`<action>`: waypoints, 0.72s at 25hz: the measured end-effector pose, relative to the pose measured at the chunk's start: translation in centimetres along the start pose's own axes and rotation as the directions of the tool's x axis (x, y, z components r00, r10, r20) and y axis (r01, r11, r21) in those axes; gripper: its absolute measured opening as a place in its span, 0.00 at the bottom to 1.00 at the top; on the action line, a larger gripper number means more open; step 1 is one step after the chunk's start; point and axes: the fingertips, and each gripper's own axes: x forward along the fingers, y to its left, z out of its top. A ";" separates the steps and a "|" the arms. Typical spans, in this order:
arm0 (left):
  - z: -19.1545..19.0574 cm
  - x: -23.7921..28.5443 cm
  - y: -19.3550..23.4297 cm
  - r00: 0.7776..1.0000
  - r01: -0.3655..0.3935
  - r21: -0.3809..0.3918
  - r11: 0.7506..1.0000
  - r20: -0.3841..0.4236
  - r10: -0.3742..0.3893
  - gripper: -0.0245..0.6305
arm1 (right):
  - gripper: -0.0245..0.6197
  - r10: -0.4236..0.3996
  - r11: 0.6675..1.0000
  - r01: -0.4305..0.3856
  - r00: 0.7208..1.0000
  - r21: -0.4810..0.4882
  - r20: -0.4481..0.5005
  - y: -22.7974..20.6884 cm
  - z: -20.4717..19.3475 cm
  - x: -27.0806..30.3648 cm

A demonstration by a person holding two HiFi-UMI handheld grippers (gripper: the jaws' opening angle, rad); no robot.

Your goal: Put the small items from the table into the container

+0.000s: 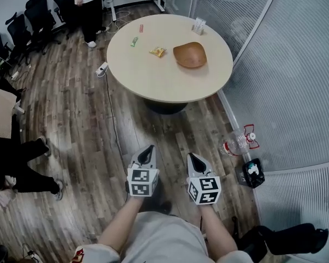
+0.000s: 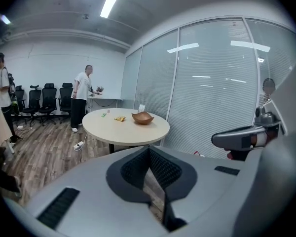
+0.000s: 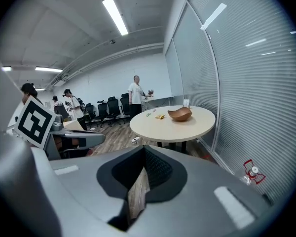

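Head view, left to right: holding the left gripper (image 1: 148, 148) pressed closed and empty above the floor (image 1: 82, 119), holding the right gripper (image 1: 192, 156) closed and empty beside it. Pointing both at the table (image 1: 153, 84), well apart ahead. Seeing there green item (image 1: 134, 41), yellow packet (image 1: 157, 51), then wooden bowl (image 1: 189, 55); judging the left gripper nearer the small items.

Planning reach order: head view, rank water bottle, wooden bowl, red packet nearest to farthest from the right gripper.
1. water bottle, floor, beside the right gripper.
2. wooden bowl, table's right side.
3. red packet, table's far left edge.
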 end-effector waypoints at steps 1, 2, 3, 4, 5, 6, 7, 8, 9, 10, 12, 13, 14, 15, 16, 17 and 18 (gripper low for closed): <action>0.8 1.4 0.5 1.000 0.005 0.000 1.000 -0.002 -0.005 0.04 | 0.04 -0.002 1.000 0.002 1.000 -0.002 -0.003 -0.5 0.8 1.3; 1.7 2.8 1.1 1.000 0.009 0.002 1.000 -0.003 -0.009 0.04 | 0.04 -0.006 1.000 0.006 1.000 -0.003 -0.004 -1.1 1.8 2.7; 2.7 4.2 1.7 1.000 0.014 0.006 1.000 -0.002 -0.014 0.05 | 0.04 -0.009 1.000 0.009 1.000 -0.004 -0.005 -1.6 2.8 4.2; 3.6 5.6 2.3 1.000 0.020 0.011 1.000 -0.003 -0.020 0.05 | 0.04 -0.014 1.000 0.014 1.000 -0.005 -0.005 -2.1 3.9 5.7; 4.4 7.0 3.1 1.000 0.029 0.014 0.999 -0.007 -0.029 0.04 | 0.04 -0.019 1.000 0.019 1.000 -0.004 -0.003 -2.5 5.0 7.2; 5.1 8.4 3.9 0.999 0.036 0.016 0.999 -0.012 -0.035 0.04 | 0.04 -0.025 1.000 0.025 1.000 0.000 0.000 -2.8 6.1 8.7; 5.8 9.6 4.8 0.999 0.040 0.019 0.999 -0.017 -0.040 0.05 | 0.04 -0.032 0.999 0.032 0.999 0.004 0.005 -3.0 7.1 10.1; 6.6 10.7 5.6 0.999 0.044 0.022 0.999 -0.020 -0.044 0.04 | 0.04 -0.039 0.999 0.038 0.999 0.009 0.011 -3.2 8.1 11.4; 7.6 11.7 6.4 0.999 0.046 0.026 0.999 -0.021 -0.046 0.05 | 0.04 -0.045 0.999 0.045 0.999 0.013 0.017 -3.5 9.0 12.7; 8.5 12.8 7.1 0.999 0.048 0.032 0.998 -0.021 -0.047 0.04 | 0.04 -0.051 0.999 0.050 0.998 0.015 0.022 -3.8 10.0 13.9; 9.9 15.0 8.4 0.998 0.053 0.043 0.998 -0.025 -0.052 0.04 | 0.04 -0.058 0.998 0.057 0.998 0.021 0.025 -4.5 11.5 16.2; 10.5 16.0 8.9 0.998 0.056 0.047 0.997 -0.029 -0.055 0.05 | 0.04 -0.060 0.998 0.059 0.998 0.025 0.023 -4.9 12.0 17.2; 11.0 17.1 9.4 0.998 0.059 0.051 0.997 -0.033 -0.057 0.05 | 0.04 -0.061 0.998 0.060 0.998 0.030 0.020 -5.3 12.4 18.2; 11.5 18.1 9.8 0.998 0.061 0.054 0.997 -0.036 -0.059 0.05 | 0.04 -0.062 0.998 0.061 0.998 0.034 0.017 -5.7 12.8 19.1; 12.0 19.2 10.2 0.997 0.062 0.057 0.996 -0.038 -0.060 0.04 | 0.04 -0.062 0.997 0.062 0.998 0.038 0.015 -6.2 13.2 20.1; 12.5 20.4 10.6 0.997 0.064 0.058 0.996 -0.041 -0.061 0.05 | 0.04 -0.061 0.997 0.061 0.998 0.041 0.013 -6.6 13.6 21.1; 13.1 21.6 11.0 0.997 0.067 0.057 0.996 -0.042 -0.064 0.04 | 0.04 -0.059 0.997 0.059 0.998 0.042 0.013 -7.1 14.1 22.1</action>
